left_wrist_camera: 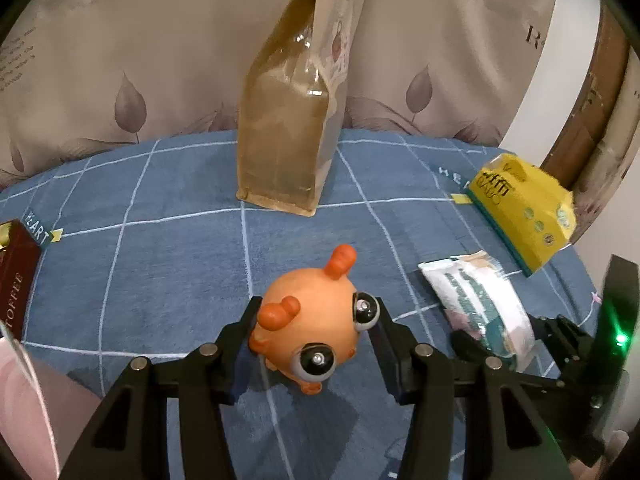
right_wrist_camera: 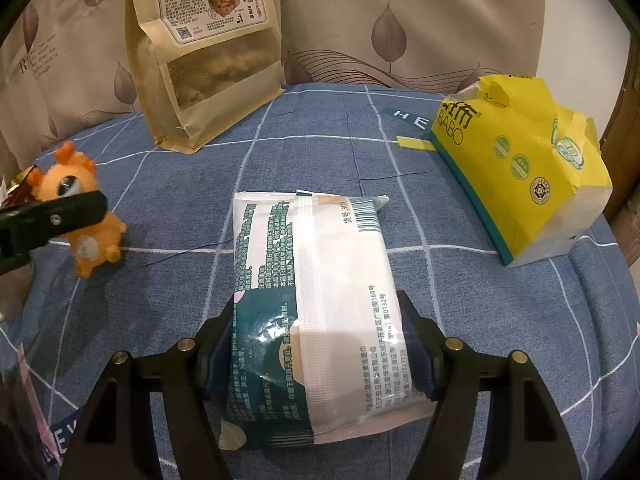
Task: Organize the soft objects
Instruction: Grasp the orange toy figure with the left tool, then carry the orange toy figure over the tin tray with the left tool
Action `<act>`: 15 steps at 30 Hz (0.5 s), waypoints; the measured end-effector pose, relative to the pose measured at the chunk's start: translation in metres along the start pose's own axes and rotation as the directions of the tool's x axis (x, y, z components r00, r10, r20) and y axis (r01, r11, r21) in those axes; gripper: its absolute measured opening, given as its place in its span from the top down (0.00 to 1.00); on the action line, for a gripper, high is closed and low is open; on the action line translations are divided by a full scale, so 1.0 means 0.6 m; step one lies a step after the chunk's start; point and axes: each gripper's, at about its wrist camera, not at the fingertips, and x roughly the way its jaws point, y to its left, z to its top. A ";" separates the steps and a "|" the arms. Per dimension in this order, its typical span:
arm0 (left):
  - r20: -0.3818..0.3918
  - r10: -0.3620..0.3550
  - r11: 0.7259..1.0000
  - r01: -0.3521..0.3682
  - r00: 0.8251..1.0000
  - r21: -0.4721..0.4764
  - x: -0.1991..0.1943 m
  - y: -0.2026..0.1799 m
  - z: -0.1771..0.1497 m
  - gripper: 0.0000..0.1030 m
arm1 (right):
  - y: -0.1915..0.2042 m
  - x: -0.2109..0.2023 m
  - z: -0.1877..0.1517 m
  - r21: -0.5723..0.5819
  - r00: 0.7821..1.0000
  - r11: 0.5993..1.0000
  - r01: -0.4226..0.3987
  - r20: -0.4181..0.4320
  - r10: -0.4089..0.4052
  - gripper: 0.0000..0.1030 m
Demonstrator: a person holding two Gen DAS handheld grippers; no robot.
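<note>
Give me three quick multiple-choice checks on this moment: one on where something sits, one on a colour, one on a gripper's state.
1. Where does the brown paper bag stand?
A. at the far edge of the blue blanket, against the leaf-print fabric
B. flat beside the right gripper
C. on top of the yellow pack

2. What colour is the toy between the left gripper's fingers?
A. green
B. orange
C. white

3. What is the right gripper doing?
A. hanging open over bare blanket
B. shut on the wipes pack
C. shut on the toy

Answers: 1 A, the bag stands upright at the back, before the fabric. 2 B, its round body and horns are orange, with big black eyes. 3 B, both pads press the pack's sides in the right wrist view.
</note>
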 end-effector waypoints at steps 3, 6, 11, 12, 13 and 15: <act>0.007 -0.006 1.000 0.006 1.000 -0.005 -0.019 0.001 -0.001 0.49 | -0.001 0.000 0.000 0.000 1.000 1.000 0.000 0.000 0.000 0.34; 0.008 -0.016 1.000 0.017 1.000 -0.021 -0.035 0.005 -0.002 0.49 | -0.001 0.000 0.001 -0.001 1.000 1.000 0.001 0.000 -0.001 0.34; 0.003 -0.022 0.999 0.022 1.000 -0.038 -0.065 0.012 -0.005 0.49 | -0.001 0.000 0.001 0.000 1.000 1.000 0.000 -0.001 0.000 0.34; 0.004 -0.023 0.999 0.023 1.000 -0.037 -0.070 0.011 -0.007 0.49 | -0.001 0.000 0.001 0.000 1.000 1.000 0.001 -0.001 -0.001 0.34; 0.005 -0.027 0.999 0.027 1.000 -0.037 -0.077 0.012 -0.009 0.49 | -0.001 0.000 0.001 -0.001 1.000 1.000 0.001 -0.001 -0.001 0.34; 0.004 -0.032 0.999 0.032 0.999 -0.035 -0.089 0.010 -0.010 0.49 | -0.001 0.000 0.001 0.000 1.000 1.000 0.000 -0.001 0.000 0.34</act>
